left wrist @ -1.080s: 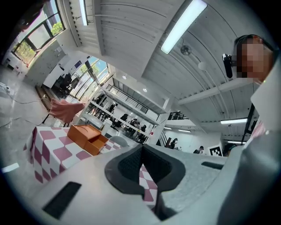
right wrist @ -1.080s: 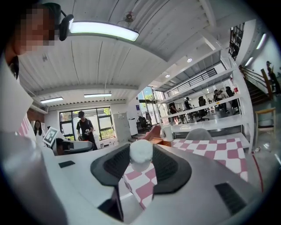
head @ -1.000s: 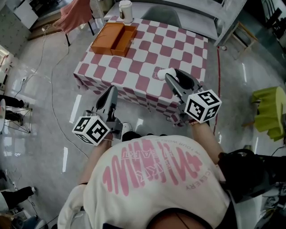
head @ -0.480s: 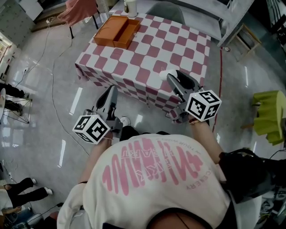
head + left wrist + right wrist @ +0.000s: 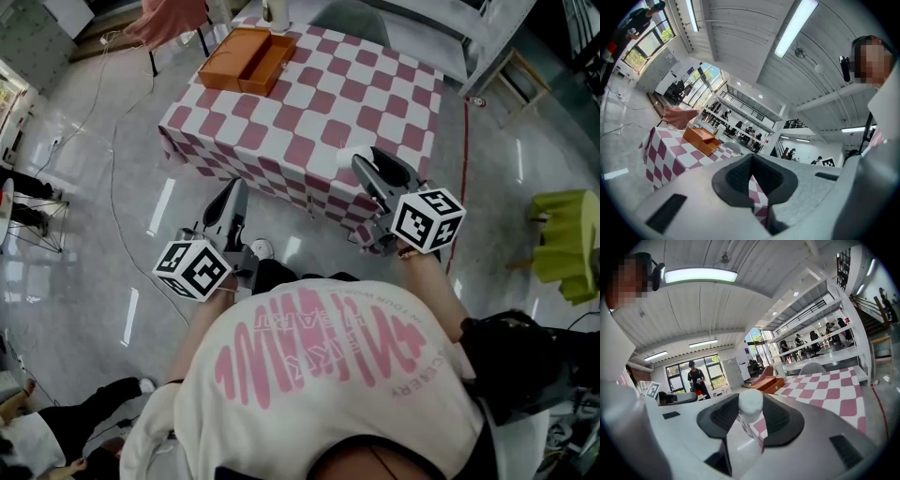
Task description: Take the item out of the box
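Observation:
The open orange box (image 5: 248, 58) lies at the far left corner of the table with the pink-and-white checked cloth (image 5: 309, 103). It also shows small and far off as the orange box (image 5: 703, 139) and the orange box (image 5: 769, 384). My right gripper (image 5: 367, 161) hangs over the table's near right edge, shut on a small white rounded item (image 5: 344, 157). In its own view the white item (image 5: 750, 401) sits between the dark pads of the right gripper (image 5: 751, 412). My left gripper (image 5: 235, 187) is off the table over the floor, shut and holding nothing; the left gripper (image 5: 750, 166) points toward the table.
A white jug (image 5: 274, 11) stands behind the box and a grey chair (image 5: 356, 21) at the table's far side. A pink cloth (image 5: 173, 19) hangs on a chair at top left. A green stool (image 5: 567, 239) is at right, cables (image 5: 112, 159) cross the floor, and people (image 5: 56, 441) stand at lower left.
In the head view the table and orange box have slid upward, a little farther from both grippers. The right gripper keeps the white item. A person has come into the lower left corner.

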`<action>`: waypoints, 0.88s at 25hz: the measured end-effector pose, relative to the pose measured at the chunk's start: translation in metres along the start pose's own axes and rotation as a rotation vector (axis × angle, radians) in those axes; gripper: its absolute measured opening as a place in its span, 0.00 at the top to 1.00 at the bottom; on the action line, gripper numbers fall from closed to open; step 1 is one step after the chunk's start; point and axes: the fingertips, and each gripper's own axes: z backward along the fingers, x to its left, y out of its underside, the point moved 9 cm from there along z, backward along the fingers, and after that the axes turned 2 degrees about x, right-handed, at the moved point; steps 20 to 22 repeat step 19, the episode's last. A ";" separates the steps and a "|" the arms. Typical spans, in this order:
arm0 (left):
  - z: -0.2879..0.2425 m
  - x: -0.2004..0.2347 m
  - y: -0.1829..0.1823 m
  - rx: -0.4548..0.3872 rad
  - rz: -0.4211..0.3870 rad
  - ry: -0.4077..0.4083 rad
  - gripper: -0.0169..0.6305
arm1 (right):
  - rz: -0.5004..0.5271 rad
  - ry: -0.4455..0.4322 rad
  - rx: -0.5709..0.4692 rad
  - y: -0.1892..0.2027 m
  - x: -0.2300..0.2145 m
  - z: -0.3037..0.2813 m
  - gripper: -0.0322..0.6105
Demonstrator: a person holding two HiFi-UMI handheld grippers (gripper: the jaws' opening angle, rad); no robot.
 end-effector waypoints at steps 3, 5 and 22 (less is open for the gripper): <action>0.003 -0.001 0.000 0.000 0.002 -0.006 0.96 | 0.002 -0.002 0.006 0.001 0.001 0.001 0.71; 0.004 -0.002 -0.001 0.001 0.003 -0.009 0.96 | 0.004 -0.004 0.011 0.000 0.002 0.001 0.71; 0.012 -0.002 -0.001 0.001 -0.001 -0.013 0.96 | 0.005 -0.005 0.024 0.005 0.007 0.003 0.71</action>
